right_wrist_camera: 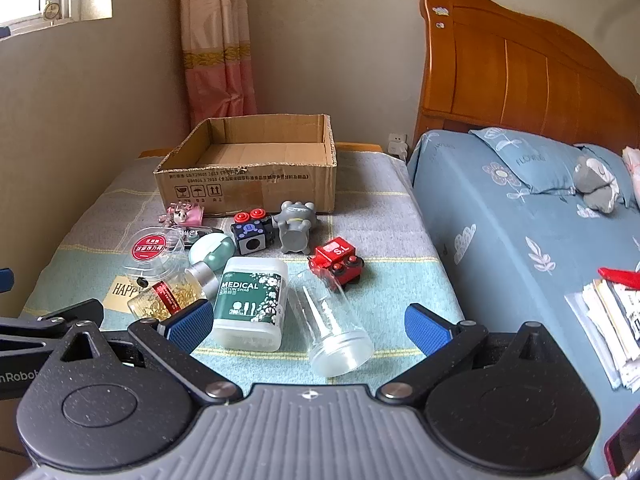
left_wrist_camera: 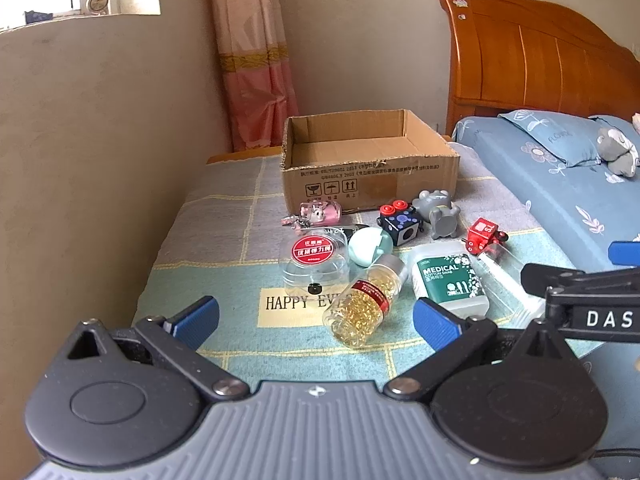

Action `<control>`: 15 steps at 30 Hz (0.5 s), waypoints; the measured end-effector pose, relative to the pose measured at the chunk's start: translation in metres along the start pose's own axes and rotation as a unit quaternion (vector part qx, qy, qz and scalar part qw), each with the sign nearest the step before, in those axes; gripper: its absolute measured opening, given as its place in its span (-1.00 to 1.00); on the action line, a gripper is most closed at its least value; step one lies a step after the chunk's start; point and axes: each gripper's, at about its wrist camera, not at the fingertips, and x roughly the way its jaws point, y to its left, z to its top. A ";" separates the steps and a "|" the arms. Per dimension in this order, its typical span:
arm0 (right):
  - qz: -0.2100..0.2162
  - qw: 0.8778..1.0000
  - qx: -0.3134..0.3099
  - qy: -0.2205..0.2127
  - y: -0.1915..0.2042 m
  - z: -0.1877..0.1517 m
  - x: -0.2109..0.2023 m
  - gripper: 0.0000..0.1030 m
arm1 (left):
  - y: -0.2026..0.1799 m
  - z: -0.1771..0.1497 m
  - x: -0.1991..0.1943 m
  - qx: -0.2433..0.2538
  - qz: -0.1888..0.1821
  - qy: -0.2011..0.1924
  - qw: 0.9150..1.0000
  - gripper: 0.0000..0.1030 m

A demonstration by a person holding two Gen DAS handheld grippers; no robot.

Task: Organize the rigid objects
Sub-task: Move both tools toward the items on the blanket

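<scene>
A: Right, item one. Capsule bottle (left_wrist_camera: 365, 300), clear with a silver cap and a red band, full of gold capsules. Lies on its side on the cloth-covered surface (left_wrist_camera: 224, 216), just ahead of the left claw (left_wrist_camera: 316, 322).

B: Handling: rigid and smooth, probably glass or hard plastic, so likely slippery and prone to roll. Take it across the middle of the body, at the red band, not at the cap.

A: Item two. Cotton swab box (right_wrist_camera: 251, 305), green label, lying flat between the capsule bottle and the clear tube (right_wrist_camera: 334, 330).

B: Light, I judge, with stiff translucent walls. Grip across its narrow sides; the lid may flex.

A: The clear tube?

B: Lies on its side with the open mouth towards the right claw (right_wrist_camera: 308, 322). Thin-walled and see-through, hence the most fragile of the lot by my reckoning. Squeeze gently near the rim, where it looks thicker.

A: Item four. Red toy car (right_wrist_camera: 336, 262), beyond the tube. Grey figurine (right_wrist_camera: 294, 226) and black cube (right_wrist_camera: 252, 236) sit nearer the cardboard box (right_wrist_camera: 248, 182).

B: All hard and blocky, easy to pinch on flat faces. The car may roll on its wheels.

A: Destination?

B: Presumably the cardboard box, open-topped, at the far end of the surface. Nothing shows inside it.

A: Claw states?

B: Left claw released, pads spread wide, holding nothing. Right claw likewise released and empty.
</scene>
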 end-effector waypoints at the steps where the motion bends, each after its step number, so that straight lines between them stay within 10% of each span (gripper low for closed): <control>1: 0.001 1.000 -0.002 -0.001 0.000 0.000 0.000 1.00 | 0.000 0.000 0.001 0.002 -0.002 0.000 1.000 0.99; 15: 0.077 0.996 -0.039 -0.034 -0.016 0.001 0.016 1.00 | -0.004 -0.002 0.031 0.075 -0.098 0.000 0.992 0.99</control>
